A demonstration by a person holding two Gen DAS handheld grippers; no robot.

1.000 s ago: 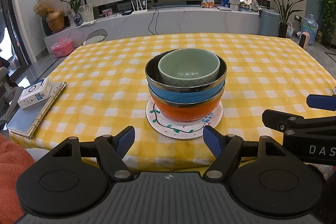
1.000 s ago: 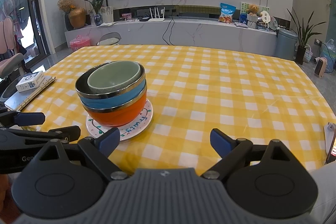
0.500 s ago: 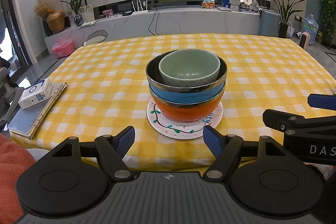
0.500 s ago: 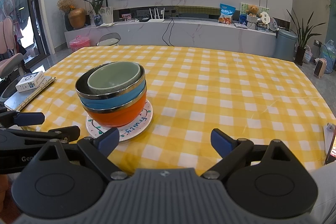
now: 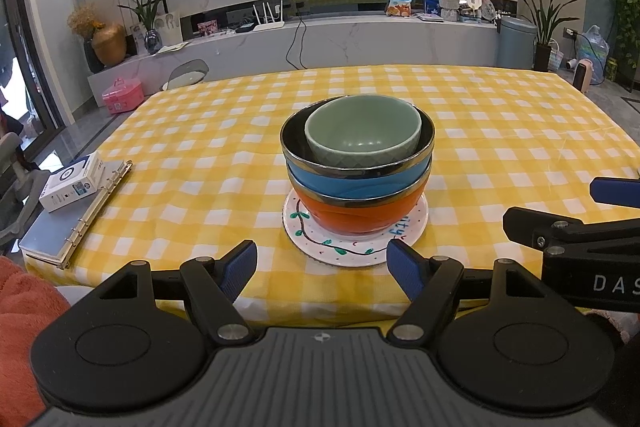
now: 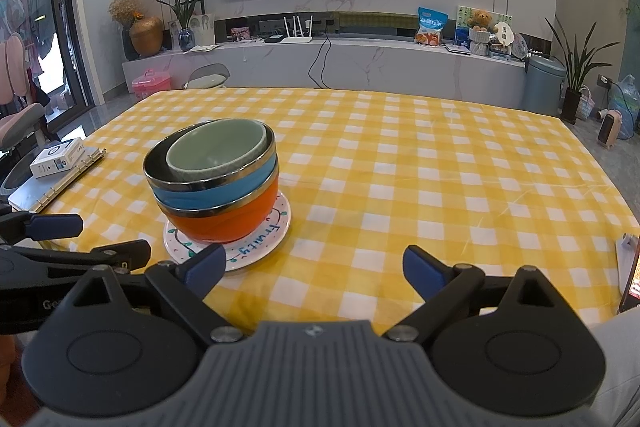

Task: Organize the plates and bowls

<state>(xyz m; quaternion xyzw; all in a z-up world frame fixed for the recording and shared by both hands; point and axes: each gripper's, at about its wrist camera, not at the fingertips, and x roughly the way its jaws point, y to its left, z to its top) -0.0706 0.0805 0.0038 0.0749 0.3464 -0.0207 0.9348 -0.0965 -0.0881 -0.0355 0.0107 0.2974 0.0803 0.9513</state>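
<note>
Bowls stand nested near the middle of the desk's near edge: a green bowl (image 5: 362,129) inside a blue bowl (image 5: 356,179), that inside an orange bowl (image 5: 360,215), all on a painted white plate (image 5: 352,247). The desk (image 5: 500,131) wears a yellow checked cloth. At its left edge lies a ring binder (image 5: 76,227) with a small white box (image 5: 72,183) on top.

Both claws hang off the near edge, clear of the stack. The left claw (image 5: 322,267) has its jaws spread, empty, facing the plate squarely. The right claw (image 6: 314,267) is likewise spread and empty, with the stack off to its left.

Stacking looks finished, so what remains is probably a check or a small shift of the pile. If it must move, grip the plate's rim low and level, steady the orange bowl with the other claw, and go slowly; the nested bowls could slide on glazed surfaces.
</note>
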